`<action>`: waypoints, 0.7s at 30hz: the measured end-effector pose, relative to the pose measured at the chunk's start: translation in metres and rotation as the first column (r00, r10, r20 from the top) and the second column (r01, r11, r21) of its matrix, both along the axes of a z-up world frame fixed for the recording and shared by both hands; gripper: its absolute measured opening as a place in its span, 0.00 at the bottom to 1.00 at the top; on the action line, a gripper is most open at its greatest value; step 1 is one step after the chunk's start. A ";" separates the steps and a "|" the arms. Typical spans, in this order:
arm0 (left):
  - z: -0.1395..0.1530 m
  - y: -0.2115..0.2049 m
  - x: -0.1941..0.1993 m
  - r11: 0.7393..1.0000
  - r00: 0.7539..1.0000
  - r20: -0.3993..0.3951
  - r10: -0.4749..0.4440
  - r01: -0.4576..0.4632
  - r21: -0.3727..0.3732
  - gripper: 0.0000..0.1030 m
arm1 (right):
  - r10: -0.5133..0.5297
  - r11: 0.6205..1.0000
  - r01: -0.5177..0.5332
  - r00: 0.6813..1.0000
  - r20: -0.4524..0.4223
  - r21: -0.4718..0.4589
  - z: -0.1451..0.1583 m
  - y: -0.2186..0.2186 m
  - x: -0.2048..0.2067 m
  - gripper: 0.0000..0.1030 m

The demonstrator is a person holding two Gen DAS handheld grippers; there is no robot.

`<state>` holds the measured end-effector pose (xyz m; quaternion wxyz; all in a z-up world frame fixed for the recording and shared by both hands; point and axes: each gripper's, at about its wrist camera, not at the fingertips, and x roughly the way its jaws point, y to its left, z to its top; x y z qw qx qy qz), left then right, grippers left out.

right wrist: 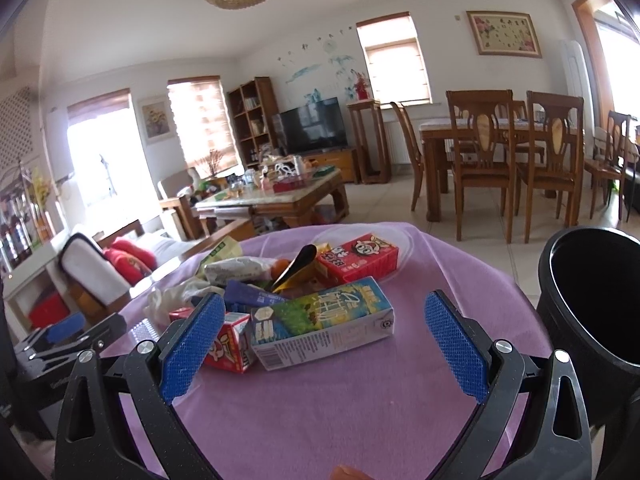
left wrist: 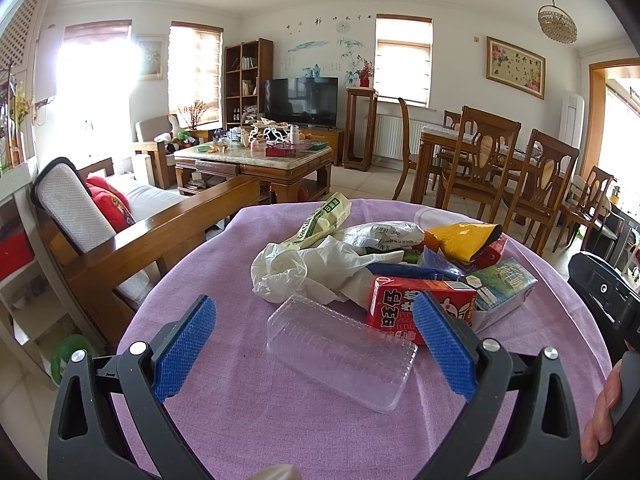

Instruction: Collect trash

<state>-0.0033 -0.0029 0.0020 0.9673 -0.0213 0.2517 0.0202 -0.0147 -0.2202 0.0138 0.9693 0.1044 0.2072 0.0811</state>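
Note:
A pile of trash lies on the purple-clothed table (left wrist: 248,408). My left gripper (left wrist: 316,344) is open and empty, its blue pads either side of a clear plastic lid (left wrist: 340,354). Behind it lie a red drink carton (left wrist: 416,306), crumpled white plastic (left wrist: 304,270) and a yellow pouch (left wrist: 460,240). My right gripper (right wrist: 326,344) is open and empty, just in front of a blue-green milk carton (right wrist: 320,330). A second red carton (right wrist: 358,258) lies further back. A black trash bin (right wrist: 592,312) stands to the right of the table.
A wooden sofa with a red cushion (left wrist: 108,200) stands left of the table. A coffee table (left wrist: 256,160) with clutter and a TV (left wrist: 300,100) are behind. A dining table with wooden chairs (left wrist: 480,160) is at the back right.

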 end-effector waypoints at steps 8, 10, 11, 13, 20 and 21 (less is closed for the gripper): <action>0.000 0.000 0.000 1.000 1.000 0.000 0.000 0.000 0.001 0.95 | 0.000 1.000 0.000 1.000 -0.009 0.017 -0.002 -0.002 0.002 0.96; 0.000 0.000 0.000 1.000 1.000 0.000 0.000 0.000 0.001 0.95 | -0.001 1.000 0.001 1.000 -0.012 0.022 -0.004 -0.004 0.003 0.96; 0.000 0.000 0.000 1.000 1.000 0.000 0.000 0.000 0.001 0.95 | -0.001 1.000 0.002 1.000 -0.013 0.025 -0.004 -0.004 0.003 0.96; 0.000 0.000 0.000 1.000 1.000 0.000 0.000 0.000 0.001 0.95 | -0.001 1.000 0.001 1.000 -0.013 0.024 -0.004 -0.004 0.003 0.96; 0.000 0.000 0.000 1.000 1.000 0.000 0.000 0.000 0.002 0.95 | -0.001 1.000 0.001 1.000 -0.012 0.023 -0.004 -0.003 0.003 0.96; 0.000 0.000 0.000 1.000 1.000 0.000 0.000 0.000 0.002 0.95 | 0.000 1.000 0.001 1.000 -0.012 0.023 -0.003 -0.004 0.003 0.96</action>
